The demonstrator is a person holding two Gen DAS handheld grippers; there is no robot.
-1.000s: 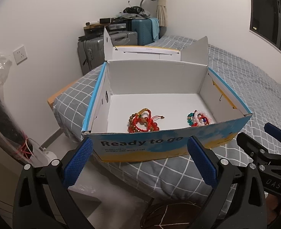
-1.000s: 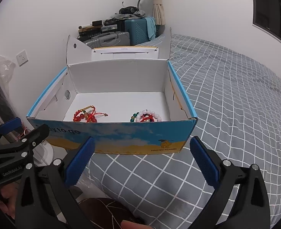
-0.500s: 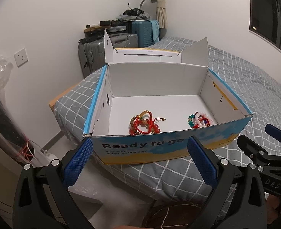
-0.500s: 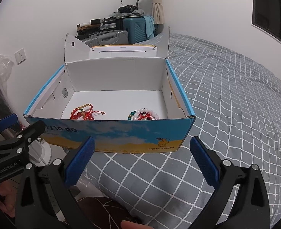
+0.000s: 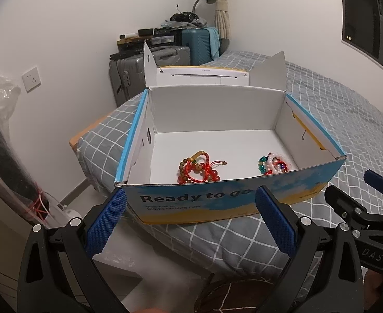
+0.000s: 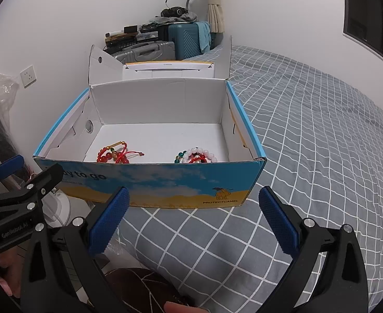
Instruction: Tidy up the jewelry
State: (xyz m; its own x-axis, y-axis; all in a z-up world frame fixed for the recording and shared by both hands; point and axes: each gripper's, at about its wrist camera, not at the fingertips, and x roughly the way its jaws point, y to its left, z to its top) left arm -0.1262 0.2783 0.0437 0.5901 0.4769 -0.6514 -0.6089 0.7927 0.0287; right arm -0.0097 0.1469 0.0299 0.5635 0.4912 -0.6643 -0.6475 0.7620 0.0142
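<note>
Bracelets lie in two heaps, red beads [image 5: 198,168] left and white beads [image 5: 274,163] right, near the front wall inside the box [image 5: 217,198] on the bed, so both grippers [image 5: 190,221] [image 6: 194,220] wait outside, empty, jaws spread wide

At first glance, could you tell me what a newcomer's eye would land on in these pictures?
The open cardboard box on the grey checked bed stands out, with two bracelet clusters on its white floor: a red bead cluster left and a white-and-teal cluster right. The left gripper and right gripper sit open before it.
</note>
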